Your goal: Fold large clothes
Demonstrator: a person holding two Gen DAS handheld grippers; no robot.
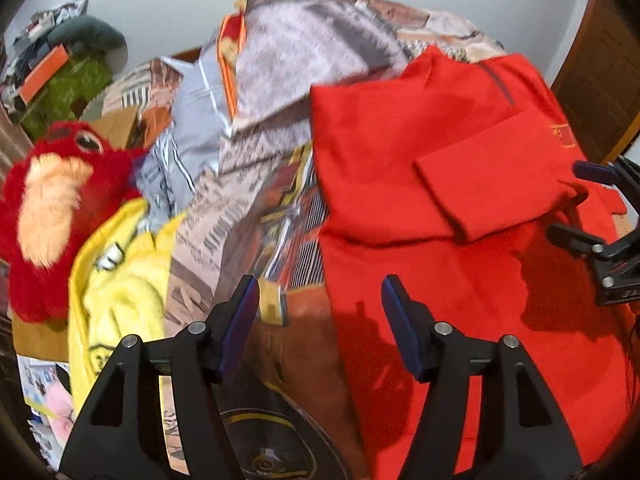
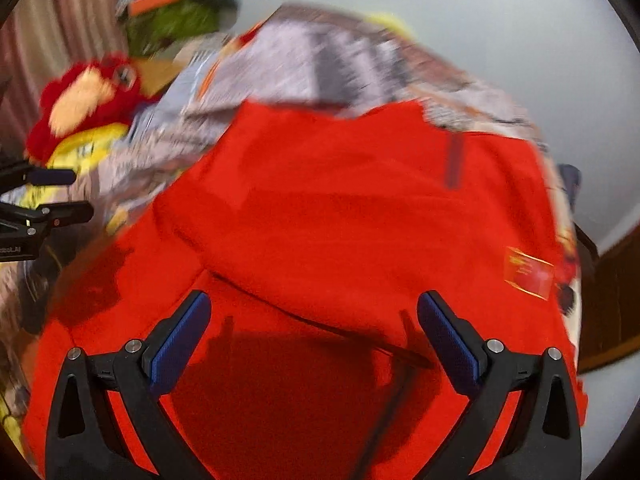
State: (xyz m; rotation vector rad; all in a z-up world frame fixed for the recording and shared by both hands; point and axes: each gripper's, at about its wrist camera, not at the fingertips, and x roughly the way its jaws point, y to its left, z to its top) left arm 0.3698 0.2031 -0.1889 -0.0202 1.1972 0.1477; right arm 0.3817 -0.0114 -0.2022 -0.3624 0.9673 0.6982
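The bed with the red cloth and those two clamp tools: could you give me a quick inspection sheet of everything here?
Surface: bed under a printed grey-and-brown bedspread, rumpled.
Job's things: large red fabric garment spread flat, one sleeve folded across it.
Clutter: red plush toy with a peach face; yellow printed cloth; green fuzzy item behind.
Grippers: left gripper open, nothing between its pads, above the garment's edge; right gripper open, empty, over the garment.
Cables: nothing seen.
Surroundings: pale wall; brown wooden door; pinkish curtain.
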